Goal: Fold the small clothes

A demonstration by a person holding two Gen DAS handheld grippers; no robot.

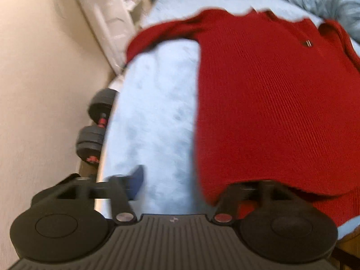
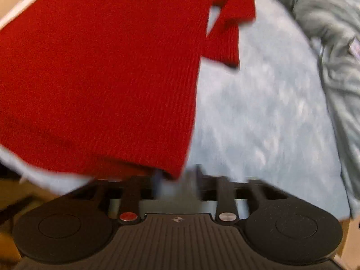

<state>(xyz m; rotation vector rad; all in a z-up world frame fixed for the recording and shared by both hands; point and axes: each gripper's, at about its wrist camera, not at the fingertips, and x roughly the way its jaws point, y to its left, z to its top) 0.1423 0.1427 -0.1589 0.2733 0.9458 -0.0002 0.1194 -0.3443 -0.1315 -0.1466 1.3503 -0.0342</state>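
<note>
A red knit sweater (image 1: 270,94) lies flat, front up, on a light blue bedspread (image 1: 157,117). One sleeve (image 1: 162,33) stretches out toward the bed's left edge. The other sleeve (image 2: 229,29) is bunched and bent back beside the body (image 2: 101,78). My left gripper (image 1: 198,180) hovers at the sweater's lower left hem corner with its jaws wide apart. Its blue left fingertip (image 1: 137,177) is over bare bedspread, and the hem hides the right one. My right gripper (image 2: 177,177) is at the lower right hem corner, blurred, jaws apart with bedspread showing between them.
A black dumbbell (image 1: 96,121) with red marks lies on the pale floor (image 1: 33,67) just off the bed's left edge. A grey crumpled blanket (image 2: 333,45) runs along the right side of the bed and shows again as a grey heap (image 1: 326,2) beyond the sweater's collar.
</note>
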